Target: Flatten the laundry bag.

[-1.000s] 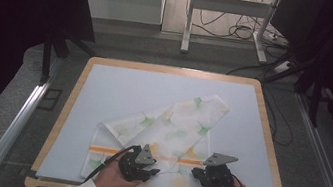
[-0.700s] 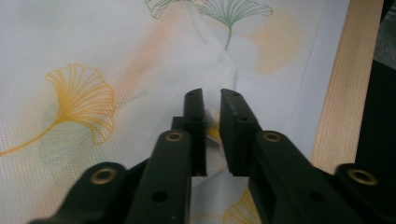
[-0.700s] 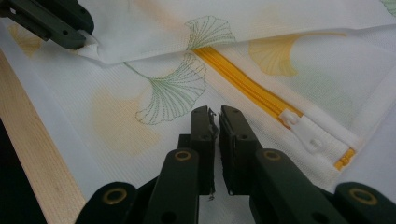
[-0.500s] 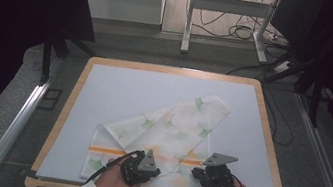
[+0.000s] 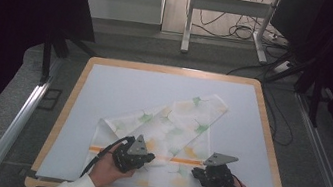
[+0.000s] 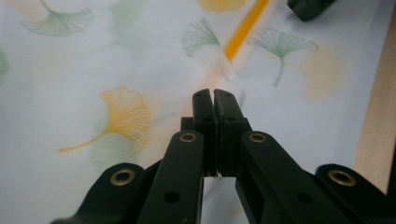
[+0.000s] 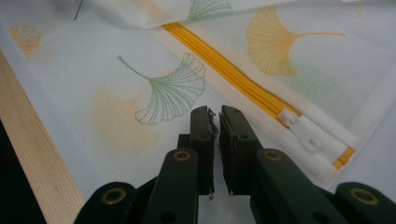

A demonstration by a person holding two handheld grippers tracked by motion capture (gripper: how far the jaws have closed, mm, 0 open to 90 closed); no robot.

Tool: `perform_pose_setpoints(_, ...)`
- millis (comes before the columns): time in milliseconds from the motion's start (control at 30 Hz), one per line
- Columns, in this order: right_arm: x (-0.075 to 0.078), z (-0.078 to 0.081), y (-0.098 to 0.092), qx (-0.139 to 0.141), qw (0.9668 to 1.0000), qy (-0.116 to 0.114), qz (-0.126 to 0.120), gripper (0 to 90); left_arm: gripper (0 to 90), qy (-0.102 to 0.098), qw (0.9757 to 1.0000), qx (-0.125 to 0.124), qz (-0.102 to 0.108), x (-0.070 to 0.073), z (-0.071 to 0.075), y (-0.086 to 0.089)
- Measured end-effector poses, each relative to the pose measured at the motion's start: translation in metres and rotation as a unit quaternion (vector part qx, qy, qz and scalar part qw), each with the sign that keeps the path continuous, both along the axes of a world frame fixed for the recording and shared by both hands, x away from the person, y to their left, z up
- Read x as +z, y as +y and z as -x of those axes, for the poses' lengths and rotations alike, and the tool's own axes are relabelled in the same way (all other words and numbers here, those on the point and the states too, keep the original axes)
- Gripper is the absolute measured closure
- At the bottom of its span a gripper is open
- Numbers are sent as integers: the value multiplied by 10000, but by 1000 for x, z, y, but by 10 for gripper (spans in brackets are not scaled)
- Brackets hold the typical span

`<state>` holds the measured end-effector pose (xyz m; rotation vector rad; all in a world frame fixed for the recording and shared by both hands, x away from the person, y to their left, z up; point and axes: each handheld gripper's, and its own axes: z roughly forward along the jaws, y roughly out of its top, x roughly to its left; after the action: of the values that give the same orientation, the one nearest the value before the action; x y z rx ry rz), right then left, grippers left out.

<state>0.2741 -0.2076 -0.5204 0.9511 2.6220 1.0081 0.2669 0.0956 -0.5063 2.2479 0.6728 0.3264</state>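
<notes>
A white mesh cloth bag (image 5: pixel 175 120) printed with green and yellow ginkgo leaves lies on the pale mat, its far part folded over diagonally. A yellow zipper (image 5: pixel 177 159) runs across its near part; the white pull (image 7: pixel 310 133) sits at the bag's corner. My left gripper (image 5: pixel 148 159) rests on the bag near the zipper. Its jaws are pressed together, and a raised ridge of cloth (image 6: pixel 226 70) runs into the tips (image 6: pixel 214 95). My right gripper (image 5: pixel 195 171) is low over the bag's right end, jaws (image 7: pixel 214 114) drawn together to a hairline gap, beside the zipper (image 7: pixel 224 65).
The pale mat (image 5: pixel 119 91) covers a wood-rimmed table (image 5: pixel 268 140). The near wooden edge (image 7: pixel 32 154) runs close to both grippers. Beyond the table are a metal rail (image 5: pixel 12 125), desk legs and floor cables (image 5: pixel 230 30).
The left gripper has shifted slightly over the bag. The right gripper and the cloth's fold look about the same.
</notes>
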Motion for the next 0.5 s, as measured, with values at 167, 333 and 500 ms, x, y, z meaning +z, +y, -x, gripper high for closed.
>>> perform_pose_setpoints(167, 0, 0, -1, -3, 10000, 11, -9, 825, 892, -48, 9998, 179, 89, 8, -13, 13)
perform_pose_setpoints(333, 0, 0, -1, -24, 10000, 10, -8, 823, 893, -34, 9991, 360, 208, 14, -28, 24)
perform_pose_setpoints(500, 0, 0, -1, -39, 10000, 24, -14, 823, 893, -32, 9982, 567, 202, 14, -44, 35)
